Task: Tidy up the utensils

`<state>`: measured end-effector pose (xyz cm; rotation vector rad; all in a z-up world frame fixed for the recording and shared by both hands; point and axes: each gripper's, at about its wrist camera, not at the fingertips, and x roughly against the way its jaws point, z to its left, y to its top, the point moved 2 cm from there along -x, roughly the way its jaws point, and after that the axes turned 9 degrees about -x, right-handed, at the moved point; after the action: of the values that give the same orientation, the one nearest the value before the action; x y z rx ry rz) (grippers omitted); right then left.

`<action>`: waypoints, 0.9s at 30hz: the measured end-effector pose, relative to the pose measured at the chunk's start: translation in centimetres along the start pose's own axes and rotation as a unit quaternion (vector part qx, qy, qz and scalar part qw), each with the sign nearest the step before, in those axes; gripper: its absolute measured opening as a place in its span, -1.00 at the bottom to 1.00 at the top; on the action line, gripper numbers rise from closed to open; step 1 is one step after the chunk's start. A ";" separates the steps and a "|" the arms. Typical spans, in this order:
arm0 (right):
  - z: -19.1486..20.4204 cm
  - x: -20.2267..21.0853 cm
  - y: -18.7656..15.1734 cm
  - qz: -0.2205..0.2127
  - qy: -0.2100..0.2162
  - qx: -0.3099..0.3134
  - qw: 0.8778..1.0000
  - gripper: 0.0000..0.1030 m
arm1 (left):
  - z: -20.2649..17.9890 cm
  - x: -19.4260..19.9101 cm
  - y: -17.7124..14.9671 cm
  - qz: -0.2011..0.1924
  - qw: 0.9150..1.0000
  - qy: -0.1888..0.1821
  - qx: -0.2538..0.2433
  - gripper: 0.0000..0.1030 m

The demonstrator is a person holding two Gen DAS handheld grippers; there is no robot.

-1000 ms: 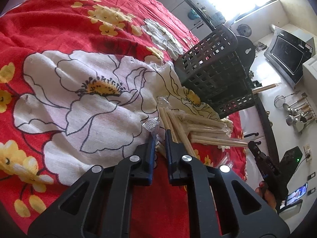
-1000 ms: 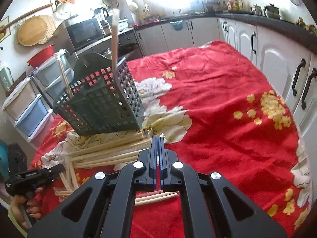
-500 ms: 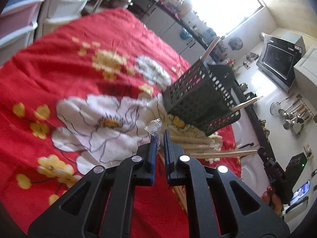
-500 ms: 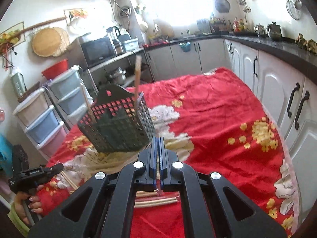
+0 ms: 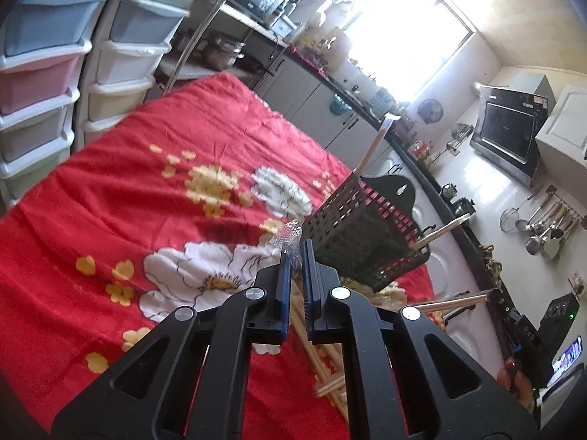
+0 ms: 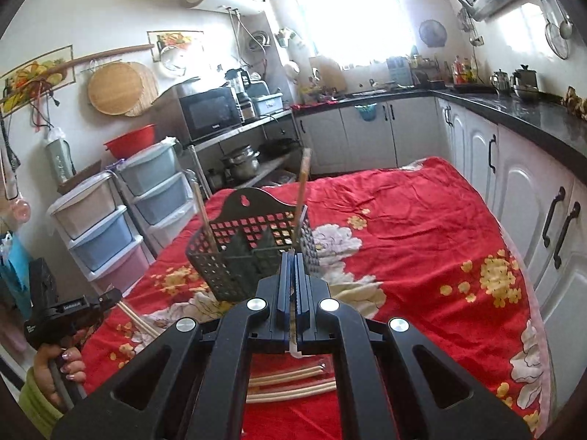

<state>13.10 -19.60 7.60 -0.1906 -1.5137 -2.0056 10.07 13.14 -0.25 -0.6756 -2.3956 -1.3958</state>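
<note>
A black perforated utensil basket (image 5: 363, 234) (image 6: 253, 249) stands on the red flowered cloth with two wrapped chopsticks upright in it. My left gripper (image 5: 296, 247) is shut on a wrapped pair of chopsticks (image 5: 293, 304); its clear wrapper tip (image 5: 288, 234) sticks out past the fingers, just left of the basket. My right gripper (image 6: 293, 260) is shut on a wrapped pair of chopsticks (image 6: 292, 326), lifted in front of the basket. More chopsticks lie on the cloth (image 5: 330, 374) (image 6: 290, 385).
The red flowered cloth (image 5: 146, 183) (image 6: 422, 238) covers the table. Plastic drawer units (image 6: 110, 220) stand at its left edge, white cabinets (image 6: 513, 201) along its right. The left gripper and the hand holding it show in the right wrist view (image 6: 69, 315).
Both grippers have risen from the pile on the cloth, each carrying a wrapped chopstick pair, and now point at the basket from higher up.
</note>
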 end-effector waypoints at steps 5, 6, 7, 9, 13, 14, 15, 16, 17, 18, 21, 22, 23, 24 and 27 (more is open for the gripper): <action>1.3 0.2 0.3 -0.006 0.014 0.010 1.000 -0.96 | -1.4 0.7 1.0 -0.017 1.000 -0.010 -0.014 -0.95; 1.6 0.3 0.4 -0.007 0.017 0.011 1.000 -0.96 | -1.9 0.9 1.4 -0.023 0.999 -0.015 -0.019 -0.95; 1.7 0.4 0.5 -0.008 0.020 0.012 1.000 -0.96 | -2.1 1.0 1.6 -0.026 0.999 -0.017 -0.021 -0.96; 2.4 0.6 0.8 -0.011 0.028 0.016 0.999 -0.96 | -2.9 1.3 2.2 -0.035 0.999 -0.024 -0.028 -0.96; 3.5 1.3 1.3 -0.021 0.037 0.023 0.999 -0.96 | -4.6 1.7 3.3 -0.050 0.997 -0.039 -0.043 -0.96; 3.7 1.4 1.4 -0.024 0.041 0.026 0.999 -0.96 | -5.2 1.8 3.6 -0.054 0.996 -0.044 -0.048 -0.96; 4.0 1.6 1.6 -0.026 0.043 0.028 0.998 -0.96 | -5.6 1.8 3.9 -0.056 0.996 -0.049 -0.052 -0.96; 4.2 1.8 1.7 -0.029 0.045 0.031 0.998 -0.96 | -6.0 1.8 4.1 -0.058 0.995 -0.053 -0.055 -0.96; 4.5 2.0 1.9 -0.031 0.047 0.033 0.998 -0.96 | -6.6 1.9 4.4 -0.061 0.995 -0.059 -0.061 -0.96; 4.7 2.2 2.1 -0.034 0.050 0.035 0.998 -0.96 | -6.9 1.9 4.6 -0.063 0.994 -0.062 -0.064 -0.96; 5.1 2.6 2.4 -0.040 0.057 0.036 0.997 -0.96 | -8.2 1.8 5.2 -0.069 0.992 -0.074 -0.076 -0.96; 5.4 2.8 2.5 -0.042 0.061 0.037 0.997 -0.96 | -8.6 1.9 5.3 -0.070 0.991 -0.078 -0.078 -0.96; 5.5 2.9 2.6 -0.043 0.062 0.037 0.996 -0.96 | -9.1 1.8 5.5 -0.072 0.991 -0.082 -0.082 -0.96; 5.7 3.0 2.6 -0.045 0.065 0.038 0.996 -0.96 | -9.4 1.8 5.7 -0.073 0.990 -0.084 -0.086 -0.96; 6.1 3.4 2.9 -0.050 0.072 0.040 0.995 -0.96 | -10.3 1.7 6.1 -0.076 0.989 -0.089 -0.095 -0.96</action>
<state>10.47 -15.77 13.64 0.0627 -1.5335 -1.9861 11.97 7.12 10.08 -0.7024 -2.5187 -1.7104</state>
